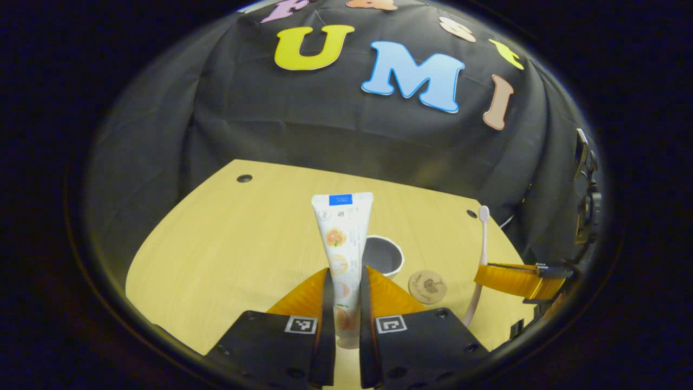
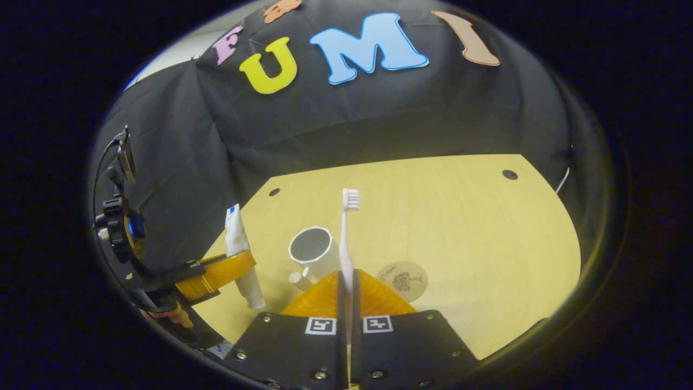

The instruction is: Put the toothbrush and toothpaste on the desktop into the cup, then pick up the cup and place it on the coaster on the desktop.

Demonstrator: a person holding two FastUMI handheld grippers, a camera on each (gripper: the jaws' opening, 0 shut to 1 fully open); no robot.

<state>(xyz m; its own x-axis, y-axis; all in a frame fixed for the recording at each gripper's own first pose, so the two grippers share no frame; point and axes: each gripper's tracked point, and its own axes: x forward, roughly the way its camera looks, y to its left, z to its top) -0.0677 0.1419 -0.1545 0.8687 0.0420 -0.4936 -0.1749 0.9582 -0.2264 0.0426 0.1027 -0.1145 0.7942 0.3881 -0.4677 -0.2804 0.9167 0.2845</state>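
My left gripper [image 1: 346, 281] is shut on the white toothpaste tube [image 1: 343, 238], held upright above the wooden desktop [image 1: 227, 260]. Behind the tube stands the white cup [image 1: 384, 254], with the round coaster [image 1: 427, 286] to its right. My right gripper [image 2: 346, 281] is shut on the pale pink toothbrush [image 2: 346, 238], bristles up. In the right gripper view the cup [image 2: 311, 249] stands just left of the brush and the coaster [image 2: 403, 280] lies to the right. The left gripper [image 2: 224, 271] with the tube [image 2: 241, 254] shows at the left. The right gripper [image 1: 514, 279] with the toothbrush [image 1: 482, 254] shows at the right.
The desktop [image 2: 460, 233] has small dark holes near its far corners [image 2: 509, 174]. Black cloth hangs behind the desk's far edge. A hand and the gripper's handle with cables [image 2: 119, 216] sit at the left of the right gripper view.
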